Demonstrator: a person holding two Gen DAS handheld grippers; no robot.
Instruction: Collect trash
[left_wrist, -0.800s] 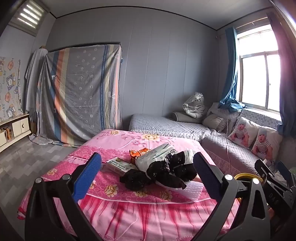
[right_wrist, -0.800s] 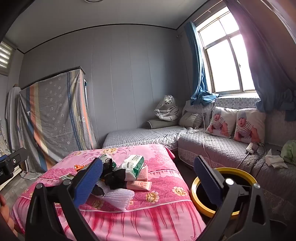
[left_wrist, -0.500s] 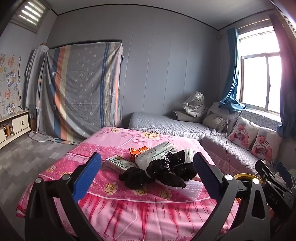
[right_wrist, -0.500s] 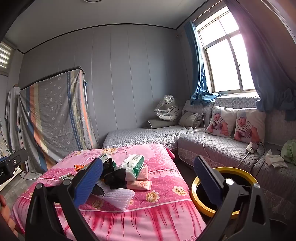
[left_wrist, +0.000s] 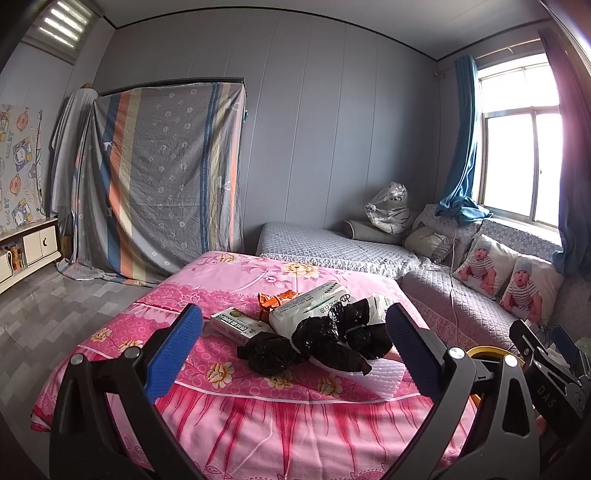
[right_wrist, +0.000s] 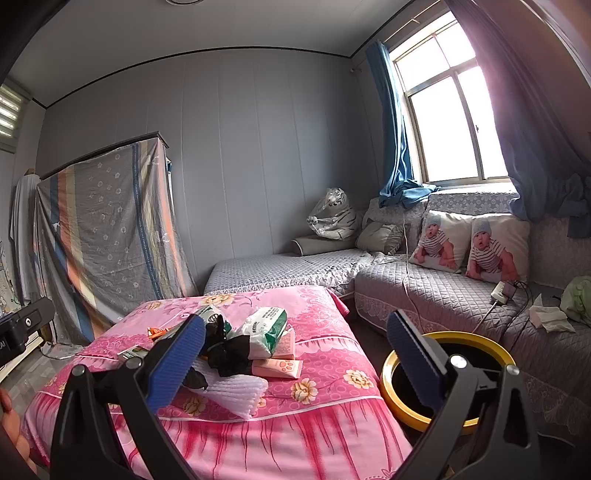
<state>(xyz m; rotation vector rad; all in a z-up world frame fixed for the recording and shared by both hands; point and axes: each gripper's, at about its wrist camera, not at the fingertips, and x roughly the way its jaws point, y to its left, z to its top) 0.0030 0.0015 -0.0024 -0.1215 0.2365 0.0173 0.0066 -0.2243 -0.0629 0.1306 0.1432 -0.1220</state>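
- The pink flowered table fills the middle of the room, and all the trash sits in one heap near its front right part.
- The gray sofa runs along the far wall and the right side, under the window.
- The yellow-rimmed bin stands on the floor just right of the table, between it and the sofa.
- The left gripper is wide open and holds nothing; it hangs in the air in front of the heap.
- The right gripper is wide open too, with nothing in it, near the table's right corner.
- The white foam sheet lies flat at the near edge of the heap.
- The black plastic bags are crumpled on top of the foam.
- The white tissue pack leans behind the bags.
- The small green and white box lies left of the bags.
- The orange wrapper peeks out at the far side of the heap.
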